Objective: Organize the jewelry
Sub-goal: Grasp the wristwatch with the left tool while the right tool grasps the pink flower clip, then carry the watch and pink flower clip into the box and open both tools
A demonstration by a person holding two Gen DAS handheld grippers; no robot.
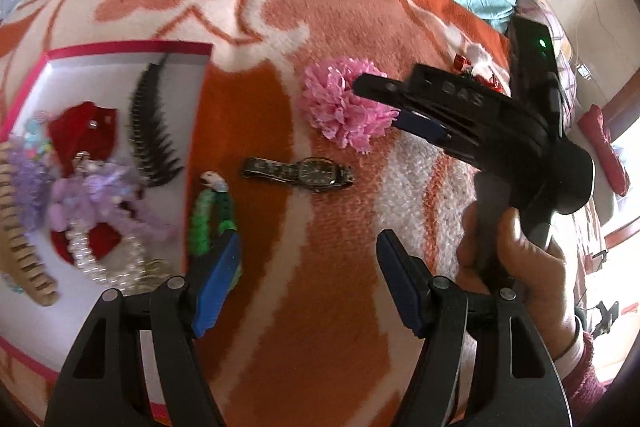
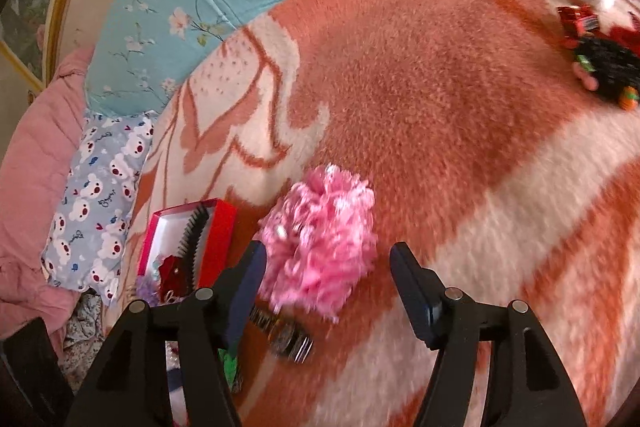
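We hold the right tool wide around the pink flower, untouched on the bed, ready to pinch. Our left tool, empty and wide, waits beyond the watch.

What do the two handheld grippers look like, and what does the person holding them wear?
Both the left gripper and the right gripper are black plastic with silver rivets, triangular cut-outs and blue finger pads. The right gripper's body bears raised lettering and a green light. The person's sleeve is dark pink knit with a white cuff.
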